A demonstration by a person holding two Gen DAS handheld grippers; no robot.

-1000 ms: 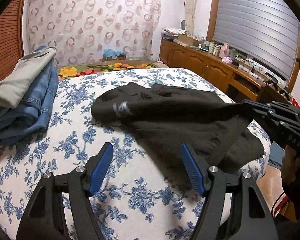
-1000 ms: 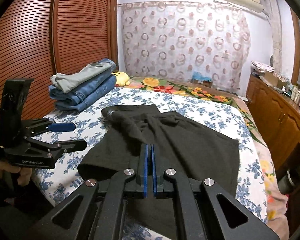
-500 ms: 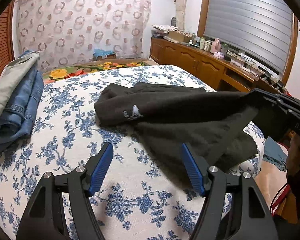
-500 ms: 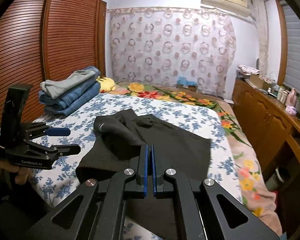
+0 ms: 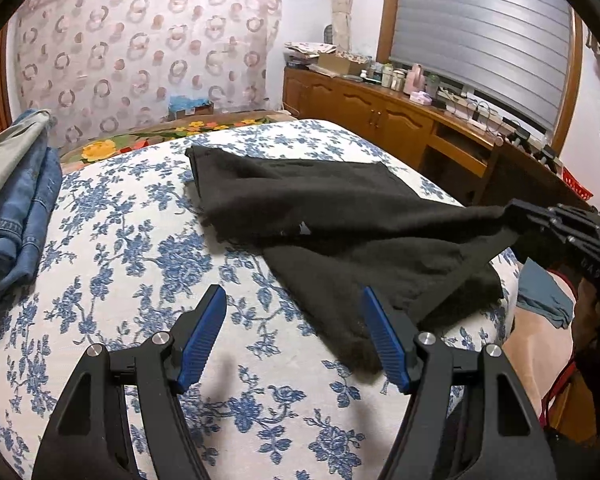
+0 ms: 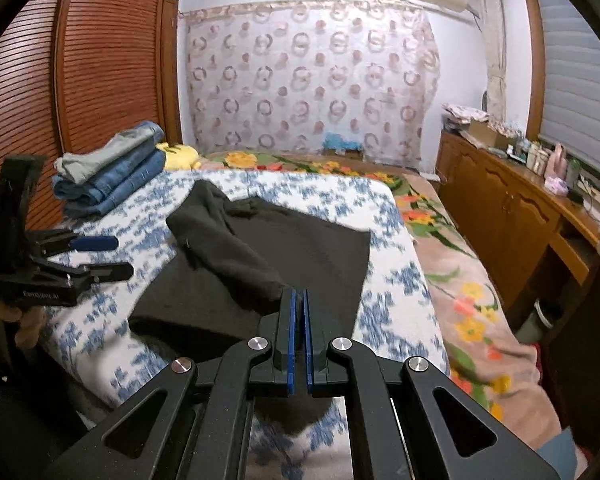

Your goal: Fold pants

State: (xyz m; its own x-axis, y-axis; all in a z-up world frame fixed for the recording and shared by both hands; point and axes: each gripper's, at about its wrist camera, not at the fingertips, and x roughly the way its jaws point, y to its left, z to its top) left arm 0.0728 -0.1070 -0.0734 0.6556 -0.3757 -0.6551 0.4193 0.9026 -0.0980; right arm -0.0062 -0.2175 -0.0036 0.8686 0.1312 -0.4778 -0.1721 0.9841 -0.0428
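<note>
Blue-padded fingers of the right gripper (image 6: 299,336) are pressed together on a raised edge of the black pants (image 6: 268,256), which is pulled taut toward the camera. Compared with a second earlier, the cloth is drawn further off the blue-flowered bedspread (image 5: 112,248), the white logo is nearly hidden in a fold, and the far hem is stretched flatter. The left gripper (image 5: 292,332) is held above the bedspread with its jaws spread wide and nothing between them; the near corner of the pants lies just beside its right finger. Folded jeans (image 6: 112,178) are stacked well apart, by the louvred wardrobe (image 6: 60,80).
</note>
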